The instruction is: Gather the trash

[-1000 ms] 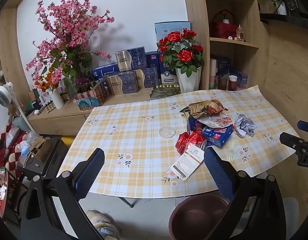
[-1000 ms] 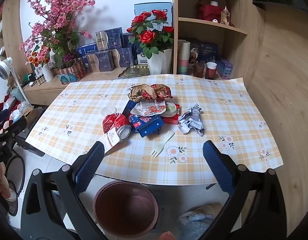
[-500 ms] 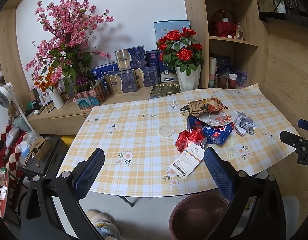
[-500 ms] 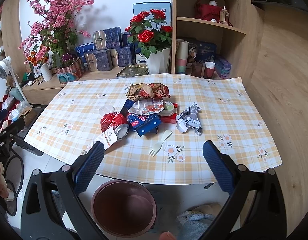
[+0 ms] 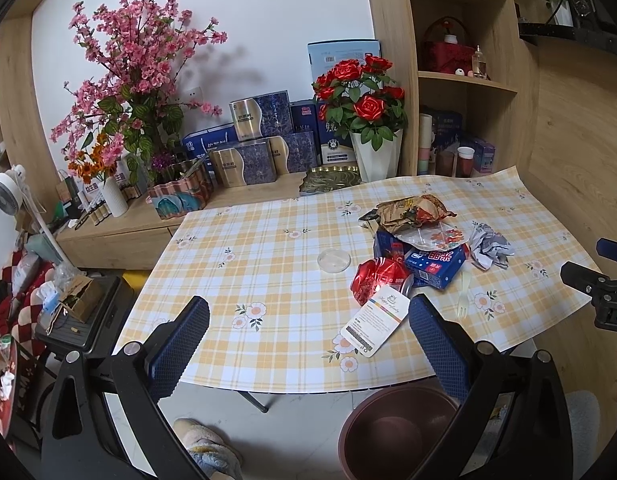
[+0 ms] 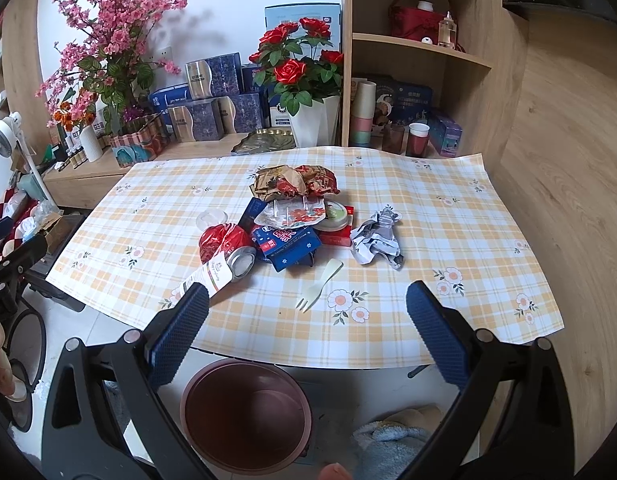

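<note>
A pile of trash lies on the checked table (image 6: pixel 448 220): a crushed red can (image 6: pixel 224 240), a white paper tag (image 6: pixel 206 280), a blue packet (image 6: pixel 288 242), a brown wrapper (image 6: pixel 294 180), crumpled paper (image 6: pixel 376 238), a plastic fork (image 6: pixel 320 284) and a clear lid (image 5: pixel 334 259). A maroon bin (image 6: pixel 246 414) stands on the floor under the table's near edge. My left gripper (image 5: pixel 308 330) is open and empty, before the near edge left of the pile. My right gripper (image 6: pixel 308 326) is open and empty, above the bin, short of the fork.
A white vase of red roses (image 6: pixel 308 84) stands behind the table, with boxes (image 6: pixel 212 100), pink blossom branches (image 6: pixel 108 40) and a wooden shelf unit (image 6: pixel 420 48). A slippered foot (image 5: pixel 208 448) is on the floor beside the bin (image 5: pixel 400 432).
Both grippers have drawn back a little from the table and stayed open. The trash has not moved.
</note>
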The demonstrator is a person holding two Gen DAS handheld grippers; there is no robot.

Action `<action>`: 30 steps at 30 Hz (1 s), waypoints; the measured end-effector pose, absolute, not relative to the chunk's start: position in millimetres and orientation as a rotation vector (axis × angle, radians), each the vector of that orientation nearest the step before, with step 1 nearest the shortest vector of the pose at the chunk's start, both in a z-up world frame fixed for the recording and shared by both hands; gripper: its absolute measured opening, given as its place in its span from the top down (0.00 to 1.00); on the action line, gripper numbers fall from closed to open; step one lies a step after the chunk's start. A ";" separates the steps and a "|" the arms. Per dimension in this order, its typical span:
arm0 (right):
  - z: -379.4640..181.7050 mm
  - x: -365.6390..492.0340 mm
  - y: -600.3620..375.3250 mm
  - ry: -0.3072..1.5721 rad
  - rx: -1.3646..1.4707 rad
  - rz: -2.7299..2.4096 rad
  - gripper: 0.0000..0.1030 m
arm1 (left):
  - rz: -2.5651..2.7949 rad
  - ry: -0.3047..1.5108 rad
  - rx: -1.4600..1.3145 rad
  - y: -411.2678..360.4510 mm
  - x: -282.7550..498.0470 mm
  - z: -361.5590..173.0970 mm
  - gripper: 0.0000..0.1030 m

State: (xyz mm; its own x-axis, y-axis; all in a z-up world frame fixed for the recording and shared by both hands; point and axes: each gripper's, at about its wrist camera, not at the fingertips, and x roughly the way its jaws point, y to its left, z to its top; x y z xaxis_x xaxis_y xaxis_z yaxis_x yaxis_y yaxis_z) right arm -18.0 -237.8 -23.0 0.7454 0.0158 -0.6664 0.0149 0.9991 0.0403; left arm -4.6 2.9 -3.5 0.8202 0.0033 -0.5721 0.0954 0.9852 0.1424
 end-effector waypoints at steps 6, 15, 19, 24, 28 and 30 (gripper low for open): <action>-26.0 -18.5 -238.4 0.733 0.040 -0.002 0.06 | -0.049 0.607 0.169 1.9 -4.5 -5.0 0.05; -26.2 -18.4 -239.0 0.733 0.039 -0.004 0.06 | -0.056 0.607 0.174 -1.8 -5.3 -5.4 0.05; -29.5 -18.4 -238.3 0.735 0.036 -0.008 0.06 | -0.062 0.612 0.175 -2.2 -5.7 -4.1 0.05; -29.9 -18.3 -238.9 0.736 0.034 -0.005 0.06 | -0.062 0.611 0.174 -2.3 -5.9 -4.3 0.05; -30.2 -18.0 -238.3 0.738 0.034 -0.007 0.06 | -0.062 0.614 0.163 -2.7 -4.7 -5.2 0.05; -30.8 -17.6 -238.4 0.742 0.037 -0.002 0.06 | -0.064 0.613 0.157 -2.5 -2.5 -7.1 0.05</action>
State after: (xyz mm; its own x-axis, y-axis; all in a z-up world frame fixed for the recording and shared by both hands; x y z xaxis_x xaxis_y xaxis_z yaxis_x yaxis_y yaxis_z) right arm -17.6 -238.4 -30.8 0.7373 0.0115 -0.6754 0.0144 0.9994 0.0328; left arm -2.5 -2.5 -7.1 0.8163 -0.0133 -0.5774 0.1061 0.9862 0.1274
